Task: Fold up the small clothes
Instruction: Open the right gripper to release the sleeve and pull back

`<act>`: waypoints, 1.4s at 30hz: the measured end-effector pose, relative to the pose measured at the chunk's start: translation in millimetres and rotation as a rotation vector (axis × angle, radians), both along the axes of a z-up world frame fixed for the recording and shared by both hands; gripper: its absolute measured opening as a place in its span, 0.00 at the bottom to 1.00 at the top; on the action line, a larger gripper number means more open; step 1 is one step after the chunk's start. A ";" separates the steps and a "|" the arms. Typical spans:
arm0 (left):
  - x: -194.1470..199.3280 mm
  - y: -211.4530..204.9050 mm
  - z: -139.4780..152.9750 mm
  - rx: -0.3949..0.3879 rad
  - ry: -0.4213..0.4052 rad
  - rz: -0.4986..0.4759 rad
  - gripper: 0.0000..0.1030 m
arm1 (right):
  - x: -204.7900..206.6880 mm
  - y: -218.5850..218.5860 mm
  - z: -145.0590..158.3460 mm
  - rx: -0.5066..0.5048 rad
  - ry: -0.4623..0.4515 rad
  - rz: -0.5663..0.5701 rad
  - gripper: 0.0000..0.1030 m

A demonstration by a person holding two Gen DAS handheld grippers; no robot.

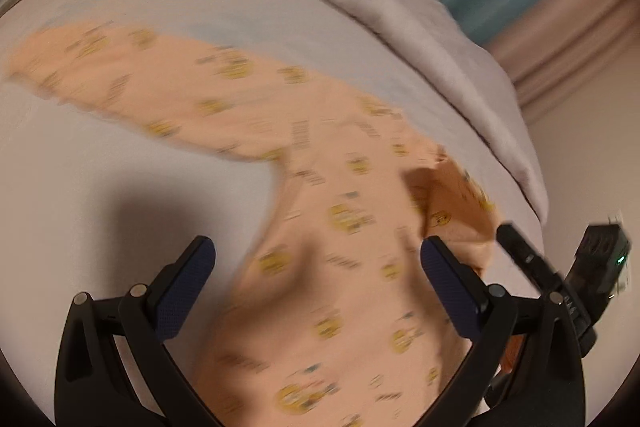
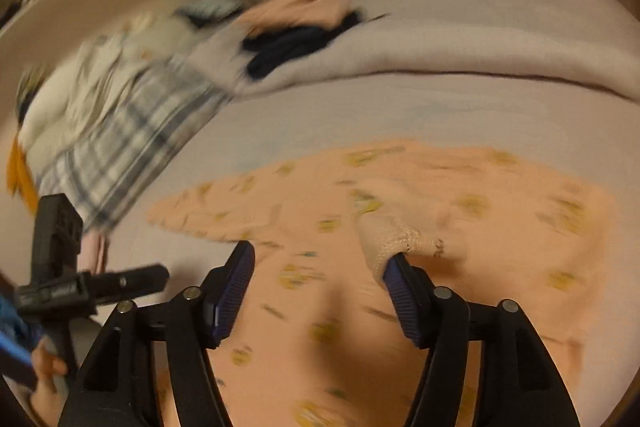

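Bare sheet (image 1: pixel 100 167) lies free; rolled blanket (image 1: pixel 420 39) bounds it.

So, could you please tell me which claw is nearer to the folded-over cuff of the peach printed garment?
Right. The right claw is open with one fingertip touching the stitched cuff of the peach printed garment. The left claw hovers open over the garment's body, off to the side.

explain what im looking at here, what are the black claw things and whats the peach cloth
Each picture comes from a camera fixed on a hand-held gripper, a two-finger clamp a person carries in each hand. One view looks along the left gripper, the other along the right gripper. Both stand open and grip nothing; a sleeve cuff just drapes against one right fingertip. Below them a peach printed garment lies spread on a pale bed sheet, with a grey blanket and a plaid cloth beyond.
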State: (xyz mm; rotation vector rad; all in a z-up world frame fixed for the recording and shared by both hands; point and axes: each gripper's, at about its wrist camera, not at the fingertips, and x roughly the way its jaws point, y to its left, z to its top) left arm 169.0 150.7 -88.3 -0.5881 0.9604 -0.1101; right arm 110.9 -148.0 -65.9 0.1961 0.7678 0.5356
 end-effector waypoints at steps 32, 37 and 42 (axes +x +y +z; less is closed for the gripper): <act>-43.1 73.8 7.9 0.009 -0.017 0.200 0.99 | -32.6 201.0 -51.6 -0.574 -0.156 0.394 0.35; -31.6 56.3 8.4 -0.002 -0.023 0.133 0.99 | -34.6 160.0 -47.2 -0.479 -0.081 0.361 0.40; -0.4 17.8 11.7 -0.031 -0.060 0.025 0.99 | -13.2 67.4 -26.1 -0.147 0.032 0.202 0.41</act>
